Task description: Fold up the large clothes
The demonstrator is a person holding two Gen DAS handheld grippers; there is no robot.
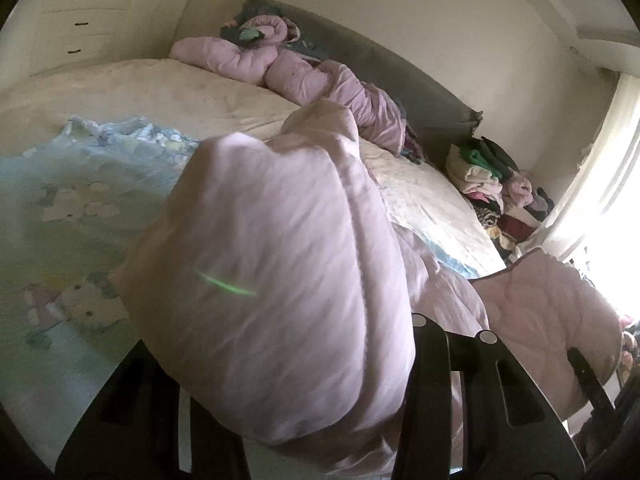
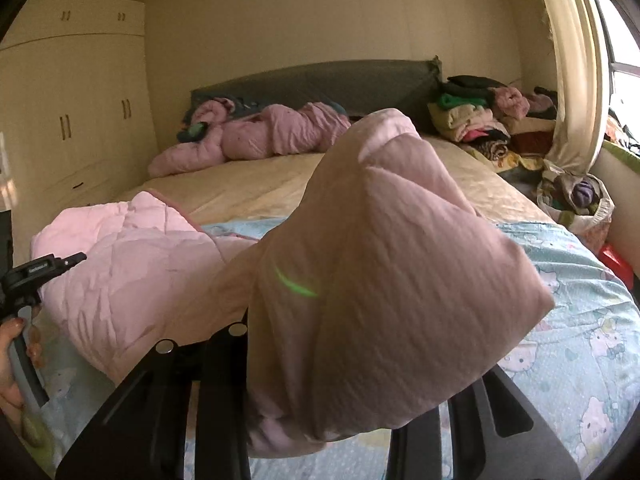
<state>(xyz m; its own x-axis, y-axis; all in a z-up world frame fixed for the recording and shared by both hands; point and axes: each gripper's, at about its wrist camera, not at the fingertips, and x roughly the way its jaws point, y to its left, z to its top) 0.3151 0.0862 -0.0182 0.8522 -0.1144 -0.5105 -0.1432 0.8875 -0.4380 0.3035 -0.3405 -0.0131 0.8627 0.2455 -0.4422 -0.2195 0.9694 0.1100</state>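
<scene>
A large pale pink quilted garment [image 1: 280, 272] lies over the near part of the bed. My left gripper [image 1: 320, 420] is shut on a bunched fold of it, which bulges up and hides the fingertips. My right gripper [image 2: 320, 412] is shut on another bunched fold of the same garment [image 2: 384, 280], lifted above the light blue cartoon-print blanket [image 2: 572, 344]. The rest of the garment [image 2: 132, 276] sags between the two. The left gripper's handle and the hand on it [image 2: 24, 320] show at the left edge of the right wrist view.
A bed with a beige sheet [image 2: 248, 184] and grey headboard [image 2: 320, 84]. A crumpled pink duvet [image 2: 260, 132] lies by the pillows. A pile of folded clothes [image 2: 480, 116] sits at the far right corner. A wardrobe [image 2: 72, 112] stands left; a curtain and window [image 2: 580, 80] right.
</scene>
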